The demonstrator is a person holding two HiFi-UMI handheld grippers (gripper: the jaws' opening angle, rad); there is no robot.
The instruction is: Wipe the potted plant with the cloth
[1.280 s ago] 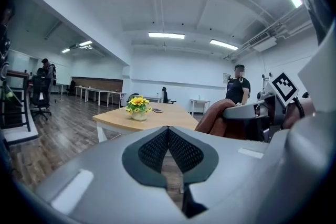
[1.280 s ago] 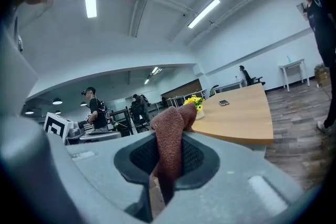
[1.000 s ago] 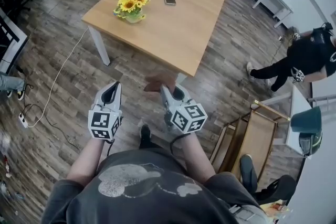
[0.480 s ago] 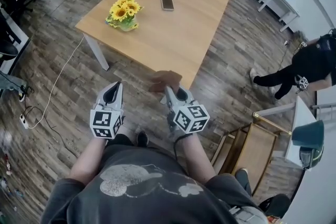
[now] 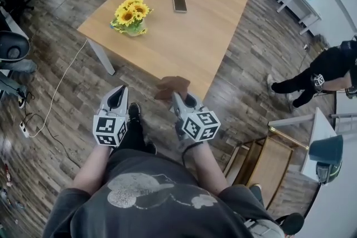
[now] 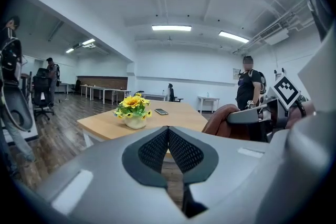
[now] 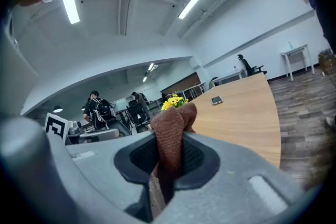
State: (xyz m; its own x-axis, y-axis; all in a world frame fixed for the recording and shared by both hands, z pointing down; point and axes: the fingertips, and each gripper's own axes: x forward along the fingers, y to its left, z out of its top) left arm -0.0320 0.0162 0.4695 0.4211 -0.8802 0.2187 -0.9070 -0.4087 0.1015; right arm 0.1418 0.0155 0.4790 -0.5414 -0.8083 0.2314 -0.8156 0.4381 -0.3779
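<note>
Head view starts at the person's grey T-shirt (image 5: pixel 156 198), with both forearms reaching forward over the wood-plank floor (image 5: pixel 67 97). The left gripper (image 5: pixel 119 91) and the right gripper (image 5: pixel 177 97) are held side by side, apart from each other, short of the table (image 5: pixel 189 42). The left gripper view shows its jaws pressed flat together with nothing between them. The right gripper view shows the other pair clamped on the brown cloth (image 7: pixel 170 131), a folded bunch of which stands up past the tips. From above, that bunch sits just before the table's near corner. To the left, a white cable (image 5: pixel 60 83) runs across the planks to a power strip (image 5: pixel 24 129). Farther on, the potted plant (image 5: pixel 131 14), yellow flowers in a pale pot, stands upright on the table's left part, well apart from both grippers and untouched. A phone (image 5: pixel 179 3) lies flat on the tabletop beyond and to the right of the plant, not touching it. At the far right, another person in dark clothes (image 5: pixel 326 67) is on the floor beside a white desk (image 5: pixel 295 0).
</note>
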